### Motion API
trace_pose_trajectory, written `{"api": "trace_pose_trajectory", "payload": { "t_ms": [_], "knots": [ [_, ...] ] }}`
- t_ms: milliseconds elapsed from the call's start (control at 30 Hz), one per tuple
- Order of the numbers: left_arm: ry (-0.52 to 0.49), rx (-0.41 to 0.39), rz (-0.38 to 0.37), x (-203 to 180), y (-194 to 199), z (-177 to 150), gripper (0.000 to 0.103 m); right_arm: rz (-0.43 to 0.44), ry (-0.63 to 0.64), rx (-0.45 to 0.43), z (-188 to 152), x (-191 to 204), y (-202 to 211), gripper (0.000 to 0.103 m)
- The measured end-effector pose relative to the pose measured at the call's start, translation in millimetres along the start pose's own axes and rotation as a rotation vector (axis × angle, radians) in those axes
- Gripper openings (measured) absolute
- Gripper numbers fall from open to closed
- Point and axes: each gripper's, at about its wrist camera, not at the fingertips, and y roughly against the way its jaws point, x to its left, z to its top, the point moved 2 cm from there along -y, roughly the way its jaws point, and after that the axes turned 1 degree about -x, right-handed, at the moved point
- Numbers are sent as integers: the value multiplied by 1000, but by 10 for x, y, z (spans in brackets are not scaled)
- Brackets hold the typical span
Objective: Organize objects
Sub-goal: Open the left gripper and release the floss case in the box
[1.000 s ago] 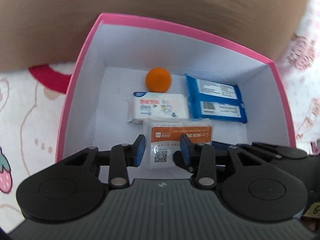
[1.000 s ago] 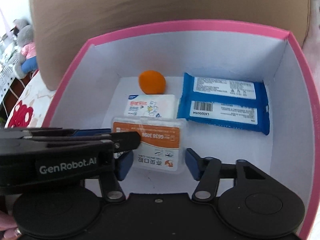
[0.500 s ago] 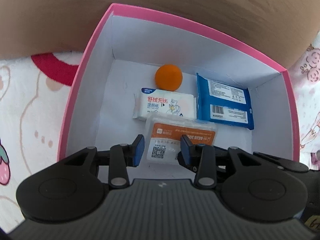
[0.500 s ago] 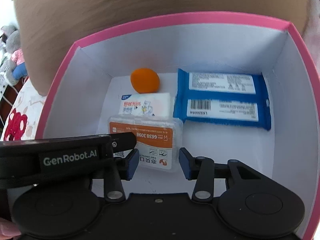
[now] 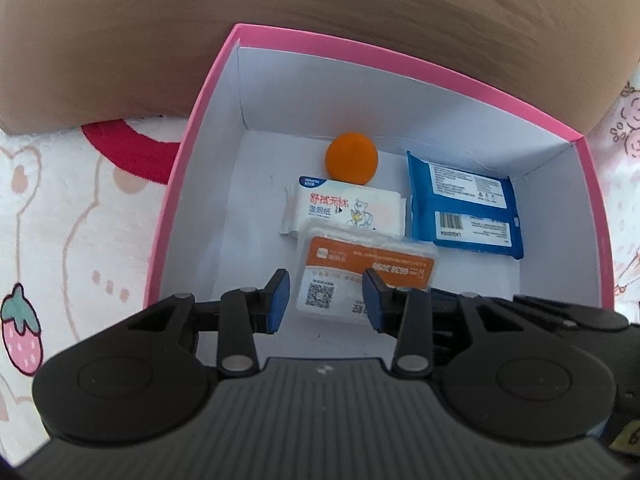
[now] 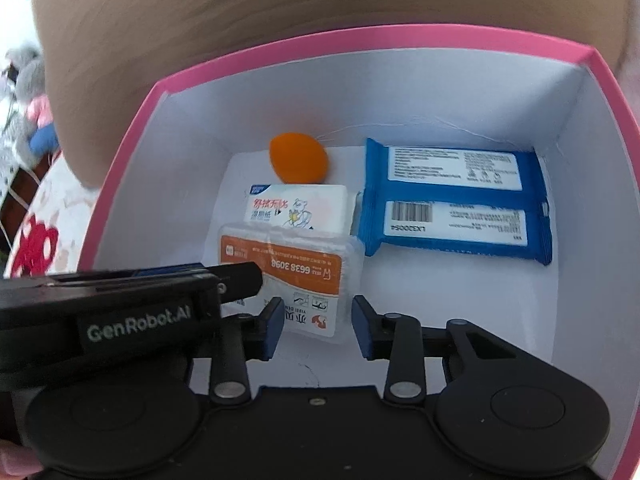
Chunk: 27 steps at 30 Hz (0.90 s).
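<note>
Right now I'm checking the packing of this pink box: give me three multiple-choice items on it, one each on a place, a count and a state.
1. The orange ball lies
A. near the far wall of the pink box
B. outside the box
C. on the blue pack

2. Things in the box:
A. two
B. four
C. six

3. The clear case is
A. standing on end
B. lying flat, label up
C. lifted out of the box

Key: 1 A, behind the white tissue pack; 2 B, ball, two packs, case; 3 B, its orange label faces up.
</note>
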Motion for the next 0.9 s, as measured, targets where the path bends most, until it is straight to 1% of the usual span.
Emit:
{"api": "trace_pose_trajectory", "payload": {
  "t_ms": [67,133,167,200,333,433,500,600,700,767,867,900],
  "knots": [
    [3,14,-2,7,-2,-8,39,20,13,26,-15,-4,-24,41],
    [29,42,-32,38,-15,-31,37,43,37,57,-10,0,-42,40],
    [47,52,-45,58,-16,-44,37,50,43,67,-8,0,-47,38],
    [55,48,-47,67,-5,-54,37,53,44,71,-7,-6,-44,38],
    [23,23,-24,31,41,-39,38,48,38,60,-2,-24,-19,38],
    [7,-16,-15,28,116,-19,39,25,46,37,20,-39,38,38],
    [-2,-44,-9,30,172,3,39,9,33,16,39,-74,75,41],
    [-5,-64,-10,28,210,41,41,21,4,-10,47,-121,104,41],
    [-18,-83,-1,9,212,63,41,19,-2,-52,58,-55,107,41],
    [-24,-94,2,2,216,62,41,15,13,-66,62,3,100,40],
    [4,-100,-9,35,237,53,41,9,83,-78,67,139,64,40],
    [10,-106,-12,40,248,46,41,12,88,-77,85,147,62,40]
  ]
}}
